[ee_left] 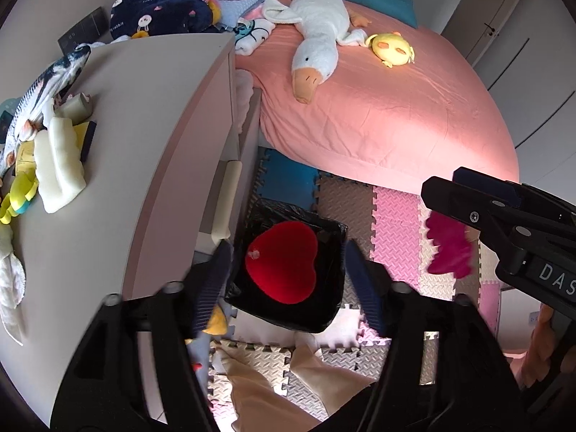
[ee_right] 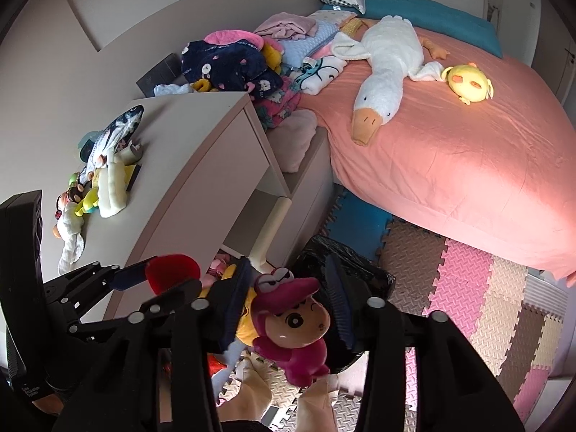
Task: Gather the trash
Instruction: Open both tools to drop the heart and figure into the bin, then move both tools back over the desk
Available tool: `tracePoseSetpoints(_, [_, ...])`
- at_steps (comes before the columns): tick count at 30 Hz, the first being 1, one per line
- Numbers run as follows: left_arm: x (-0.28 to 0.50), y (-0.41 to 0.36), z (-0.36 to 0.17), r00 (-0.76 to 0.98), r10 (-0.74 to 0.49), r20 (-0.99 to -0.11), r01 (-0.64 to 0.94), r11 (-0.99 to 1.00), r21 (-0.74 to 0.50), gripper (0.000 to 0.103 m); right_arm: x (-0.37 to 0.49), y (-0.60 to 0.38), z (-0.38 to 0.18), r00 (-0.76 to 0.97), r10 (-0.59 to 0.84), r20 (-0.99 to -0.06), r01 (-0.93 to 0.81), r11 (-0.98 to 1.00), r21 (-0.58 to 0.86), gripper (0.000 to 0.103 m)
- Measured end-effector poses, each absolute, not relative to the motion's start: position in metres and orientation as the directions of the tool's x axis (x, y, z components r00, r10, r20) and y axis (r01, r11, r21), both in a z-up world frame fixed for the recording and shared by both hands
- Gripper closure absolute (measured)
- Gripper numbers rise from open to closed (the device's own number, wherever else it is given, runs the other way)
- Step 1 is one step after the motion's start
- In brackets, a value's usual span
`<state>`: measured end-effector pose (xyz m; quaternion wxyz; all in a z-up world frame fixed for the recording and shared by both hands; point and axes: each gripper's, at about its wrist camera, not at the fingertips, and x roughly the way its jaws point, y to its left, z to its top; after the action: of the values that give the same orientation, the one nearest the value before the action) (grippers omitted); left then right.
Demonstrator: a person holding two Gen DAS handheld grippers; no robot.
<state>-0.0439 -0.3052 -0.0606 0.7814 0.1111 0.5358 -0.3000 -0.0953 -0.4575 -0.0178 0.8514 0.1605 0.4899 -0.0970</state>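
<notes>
1. Left wrist view: a bedroom is showing, with a pink-sheeted bed standing beyond a black-lined bin on a floor of foam puzzle mats.
2. The left gripper is hanging over the bin with its jaws spread wide and gripping nothing; a red heart cushion is lying inside the bin, apart from both fingers.
3. A beige cabinet is standing just left of the bin, and a white goose plush is lying on the bed behind it.
4. Right wrist view: the right gripper is hovering above the bin, jaws about half open.
5. A pink-hooded doll is sitting between the fingers over the bin's near edge; I cannot tell whether the pads are pressing on it.
</notes>
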Motion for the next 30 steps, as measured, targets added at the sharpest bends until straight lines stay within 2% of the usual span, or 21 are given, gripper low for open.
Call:
tracePoseSetpoints(1, [-0.044, -0.305, -0.060, 0.264, -0.344, -0.901, 0.581, 0.802, -0.136, 0.006, -0.095, -0.460, -0.016, 0.507, -0.023, -0.862, 0.331, 0.928, 0.170, 0.033])
tracePoseSetpoints(7, [-0.044, -0.316, -0.060, 0.328, -0.240, -0.914, 0.593, 0.805, 0.002, 0.006, -0.095, -0.472, -0.011, 0.510, -0.047, -0.859, 0.369, 0.914, 0.169, 0.031])
tracePoseSetpoints(12, [-0.046, -0.311, -0.058, 0.302, -0.307, -0.903, 0.615, 0.786, -0.062, 0.006, -0.095, -0.473, -0.015, 0.502, -0.042, -0.864, 0.383, 0.906, 0.179, 0.031])
tracePoseSetpoints(21, [-0.035, -0.298, -0.057, 0.281, -0.359, -0.890, 0.607, 0.785, -0.125, 0.006, -0.090, -0.465, -0.018, 0.491, -0.041, -0.870, 0.384, 0.907, 0.174, 0.031])
tracePoseSetpoints(30, [-0.024, -0.269, -0.051, 0.317, -0.337, -0.886, 0.548, 0.828, -0.119, 0.006, -0.078, -0.447, -0.016, 0.503, -0.012, -0.864, 0.339, 0.923, 0.184, 0.031])
